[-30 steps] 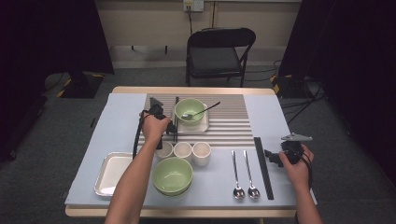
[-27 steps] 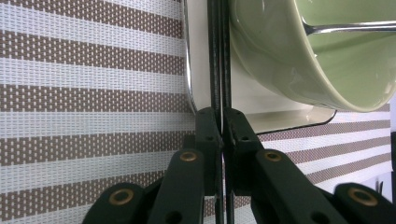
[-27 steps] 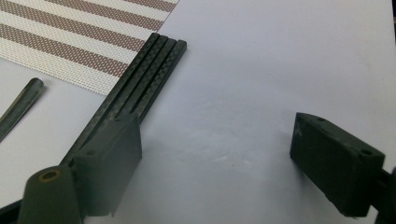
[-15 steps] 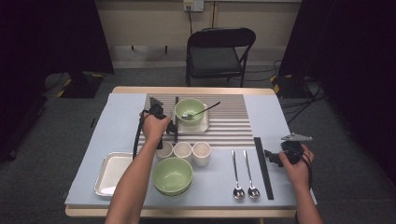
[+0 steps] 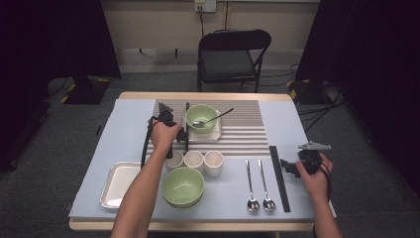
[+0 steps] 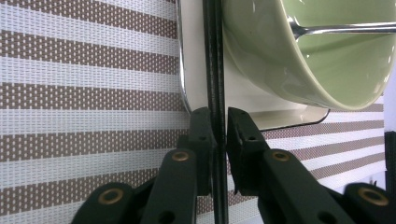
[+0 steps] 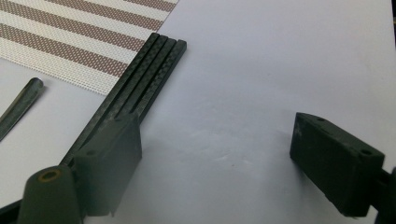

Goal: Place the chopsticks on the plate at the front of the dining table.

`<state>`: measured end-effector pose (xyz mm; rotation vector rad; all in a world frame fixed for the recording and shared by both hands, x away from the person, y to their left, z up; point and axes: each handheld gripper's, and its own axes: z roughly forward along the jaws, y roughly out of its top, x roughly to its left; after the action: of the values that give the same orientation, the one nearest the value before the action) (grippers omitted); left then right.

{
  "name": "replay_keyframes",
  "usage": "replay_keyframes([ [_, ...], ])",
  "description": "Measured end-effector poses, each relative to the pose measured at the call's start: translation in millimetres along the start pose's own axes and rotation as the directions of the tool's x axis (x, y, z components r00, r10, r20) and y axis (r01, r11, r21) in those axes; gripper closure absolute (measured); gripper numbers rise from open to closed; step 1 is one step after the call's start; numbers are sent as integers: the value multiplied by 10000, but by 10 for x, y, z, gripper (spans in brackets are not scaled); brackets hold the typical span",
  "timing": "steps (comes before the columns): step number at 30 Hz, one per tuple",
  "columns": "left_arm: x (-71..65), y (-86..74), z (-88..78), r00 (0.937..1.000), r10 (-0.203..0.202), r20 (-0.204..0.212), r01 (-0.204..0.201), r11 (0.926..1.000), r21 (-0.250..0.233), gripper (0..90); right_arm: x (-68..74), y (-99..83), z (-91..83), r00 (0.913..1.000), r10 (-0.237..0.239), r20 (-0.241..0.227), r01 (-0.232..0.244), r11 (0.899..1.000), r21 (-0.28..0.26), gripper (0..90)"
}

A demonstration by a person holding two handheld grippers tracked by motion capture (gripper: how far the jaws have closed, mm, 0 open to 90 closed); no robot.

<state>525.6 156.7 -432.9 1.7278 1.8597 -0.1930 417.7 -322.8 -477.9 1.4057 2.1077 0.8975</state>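
My left gripper (image 5: pixel 183 134) reaches onto the striped mat (image 5: pixel 247 130) beside a green bowl (image 5: pixel 201 118) that stands on a white tray (image 5: pixel 217 133) with a spoon (image 5: pixel 214 118) in it. In the left gripper view a thin black chopstick (image 6: pixel 214 56) runs between the jaws of the left gripper (image 6: pixel 219 119), along the tray's edge under the bowl (image 6: pixel 327 65). The jaws have just been opening, and a slim gap shows at the right pad. My right gripper (image 5: pixel 288 167) rests low at the right, open (image 7: pixel 219 140), beside a bundle of black chopsticks (image 7: pixel 144 74) (image 5: pixel 279 176).
Three white cups (image 5: pixel 194 159) stand in a row mid-table, with stacked green bowls (image 5: pixel 183 186) in front of them. A metal tray (image 5: pixel 119 181) lies front left. Two spoons (image 5: pixel 250 184) lie left of the chopstick bundle. A folding chair (image 5: pixel 233 54) stands behind the table.
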Motion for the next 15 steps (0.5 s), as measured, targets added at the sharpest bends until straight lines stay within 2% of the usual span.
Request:
replay_keyframes([
  [8,-48,-10,20,10000,-96,9,96,9999,-90,761,0,0,0,10000,4,-3,-4,10000,2,151],
  [9,-62,-15,27,9998,136,-107,-135,9999,86,761,0,0,0,10000,11,-2,-11,10000,-1,151],
  [10,-78,-16,41,9998,119,-188,-119,9999,-1,758,0,0,0,10000,13,-4,-13,10000,1,151],
  [11,-66,-11,30,9989,418,-231,-412,9988,250,756,0,0,1,10000,13,0,-13,10000,2,151],
  [12,-82,-14,48,9995,221,-240,-217,9996,155,757,0,0,1,10000,15,-5,-15,10000,2,151],
  [15,-103,-12,55,9989,182,-435,-178,9998,99,769,0,0,1,10000,12,-1,-12,10000,-4,151],
])
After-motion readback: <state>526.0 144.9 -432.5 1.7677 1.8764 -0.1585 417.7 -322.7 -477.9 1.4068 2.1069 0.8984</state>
